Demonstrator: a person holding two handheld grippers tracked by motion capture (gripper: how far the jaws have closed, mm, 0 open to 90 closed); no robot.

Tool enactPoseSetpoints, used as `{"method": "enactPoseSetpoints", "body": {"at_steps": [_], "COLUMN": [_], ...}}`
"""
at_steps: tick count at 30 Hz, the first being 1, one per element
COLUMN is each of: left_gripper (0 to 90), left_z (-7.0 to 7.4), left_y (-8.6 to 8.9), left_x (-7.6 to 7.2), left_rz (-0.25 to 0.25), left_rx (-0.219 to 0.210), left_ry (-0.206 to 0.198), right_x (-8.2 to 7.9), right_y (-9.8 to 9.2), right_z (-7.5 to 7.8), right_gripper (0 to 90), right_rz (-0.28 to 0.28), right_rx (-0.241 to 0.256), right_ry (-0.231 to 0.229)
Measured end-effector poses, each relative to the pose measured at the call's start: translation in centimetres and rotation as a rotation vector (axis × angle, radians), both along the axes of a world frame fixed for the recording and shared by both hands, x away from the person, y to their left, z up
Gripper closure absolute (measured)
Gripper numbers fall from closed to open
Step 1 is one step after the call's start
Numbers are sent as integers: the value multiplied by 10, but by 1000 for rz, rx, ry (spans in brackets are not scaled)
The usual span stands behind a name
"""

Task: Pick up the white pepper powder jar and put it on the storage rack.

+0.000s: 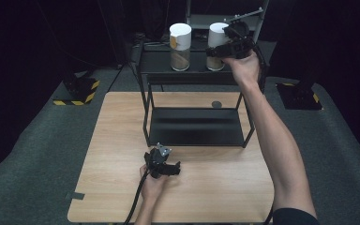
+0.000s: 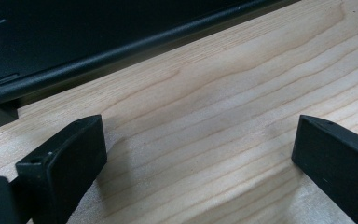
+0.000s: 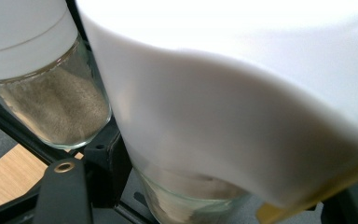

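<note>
Two glass jars with white lids stand on the top tier of a black metal shelf [image 1: 159, 63]. My right gripper [image 1: 215, 50] is raised to the right jar [image 1: 217, 30], its jaws on either side of it. In the right gripper view the jar's white lid [image 3: 242, 93] is very close. The gripper [image 3: 209, 186] stands open, and its left finger [image 3: 65, 191] is apart from the glass. The left jar [image 1: 180, 47] [image 3: 51, 102] holds brownish powder. My left gripper [image 1: 172, 168] [image 2: 198, 135] rests open on the wooden table [image 1: 215, 187] with nothing between its fingers.
The shelf's lower tier [image 1: 197, 126] sits on the table, its front edge [image 2: 121, 51] just beyond my left gripper. A small dark disc [image 1: 216, 104] lies on the table behind the shelf. Grey floor surrounds the table, with black stands at both sides.
</note>
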State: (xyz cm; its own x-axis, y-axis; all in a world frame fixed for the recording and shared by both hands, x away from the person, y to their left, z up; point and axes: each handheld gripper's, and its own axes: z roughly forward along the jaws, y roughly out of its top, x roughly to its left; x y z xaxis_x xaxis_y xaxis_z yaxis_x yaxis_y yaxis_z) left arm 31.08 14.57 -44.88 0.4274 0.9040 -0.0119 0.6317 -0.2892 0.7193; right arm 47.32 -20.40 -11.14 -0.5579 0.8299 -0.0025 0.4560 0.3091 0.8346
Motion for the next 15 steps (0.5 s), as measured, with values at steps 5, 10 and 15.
{"method": "enactPoseSetpoints", "body": {"at_steps": [5,10,15], "left_gripper": [31,31,31], "left_z": [0,0,0], "left_y": [0,0,0], "left_x": [0,0,0], "left_rz": [0,-1,1], "left_rx": [0,0,-1], "left_ry": [0,0,0], "right_x": [-1,-3,-3], "right_y": [1,1,-5], "right_z": [-1,-4,-6], "right_gripper": [299,294,192], "right_rz": [-2,-4,0], "right_rx": [-1,3,36], "right_ry": [-6,-16,-16]}}
